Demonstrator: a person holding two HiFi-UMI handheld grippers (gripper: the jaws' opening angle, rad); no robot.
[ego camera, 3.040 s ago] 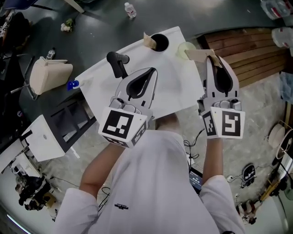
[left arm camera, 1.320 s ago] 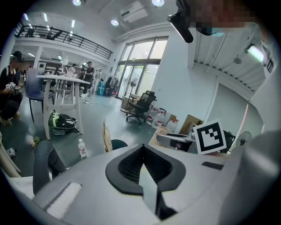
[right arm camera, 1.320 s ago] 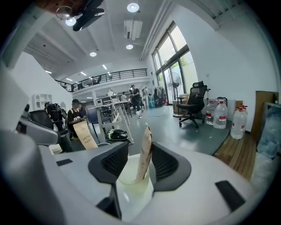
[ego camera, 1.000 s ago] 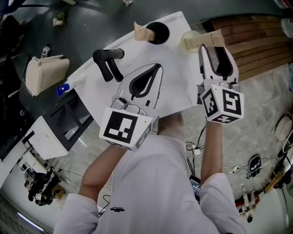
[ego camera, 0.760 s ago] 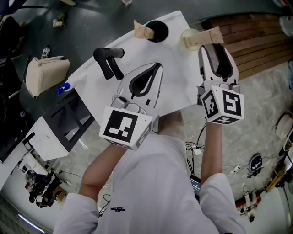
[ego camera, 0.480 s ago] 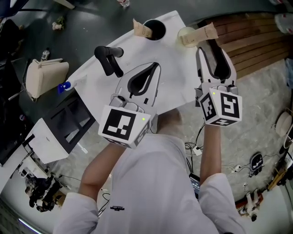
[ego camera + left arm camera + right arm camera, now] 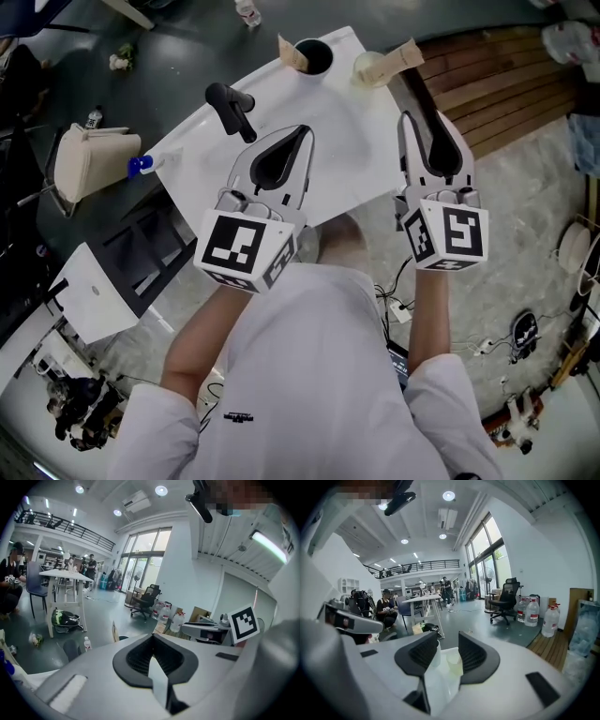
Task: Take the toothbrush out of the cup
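While the left gripper (image 7: 152, 637) sits pressed together, the right gripper (image 7: 449, 641), spread yet just closing on nothing, faces the toothbrush (image 7: 405, 53) in the cup (image 7: 366, 68) just ahead.

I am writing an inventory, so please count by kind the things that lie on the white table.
Cups: 2, the black cup and the cream cup
Tan packets, one per cup: 2
Black L-shaped device: 1
Bottle with a blue cap, at the edge of the white table: 1
Total: 6
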